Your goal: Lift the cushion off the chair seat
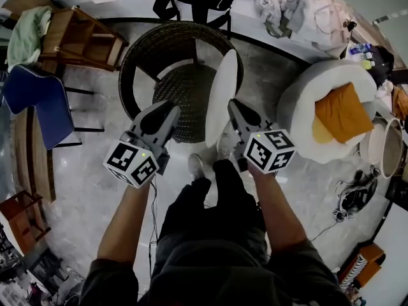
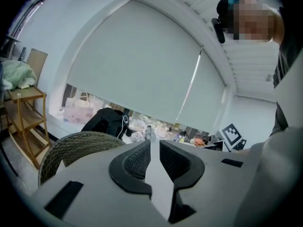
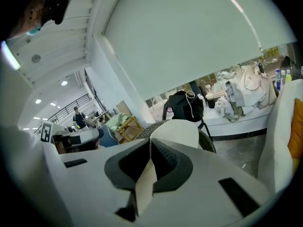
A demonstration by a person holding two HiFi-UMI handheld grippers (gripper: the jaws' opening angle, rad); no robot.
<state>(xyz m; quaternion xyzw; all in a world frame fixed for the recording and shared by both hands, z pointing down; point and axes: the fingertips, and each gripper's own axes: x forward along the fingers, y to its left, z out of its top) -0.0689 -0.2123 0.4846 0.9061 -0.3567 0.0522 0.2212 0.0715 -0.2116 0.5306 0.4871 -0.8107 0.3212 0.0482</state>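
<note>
A round white cushion (image 1: pixel 222 94) stands on edge above the dark wicker chair (image 1: pixel 182 53), clear of the woven seat. My right gripper (image 1: pixel 233 105) is shut on the cushion's rim. In the right gripper view the white cushion (image 3: pixel 182 134) rises from between the pinched pads of the right gripper (image 3: pixel 150 145). My left gripper (image 1: pixel 171 109) hovers over the seat to the left of the cushion, apart from it. In the left gripper view the left gripper (image 2: pixel 155 148) shows a narrow gap with nothing in it, and the chair's wicker back (image 2: pixel 75 148) lies below left.
A white tub armchair (image 1: pixel 306 101) holding an orange pillow (image 1: pixel 344 110) stands to the right. A blue chair (image 1: pixel 35 101) and a wooden shelf (image 1: pixel 76 37) are at the left. The person's legs and shoes (image 1: pixel 196 166) stand just in front of the wicker chair.
</note>
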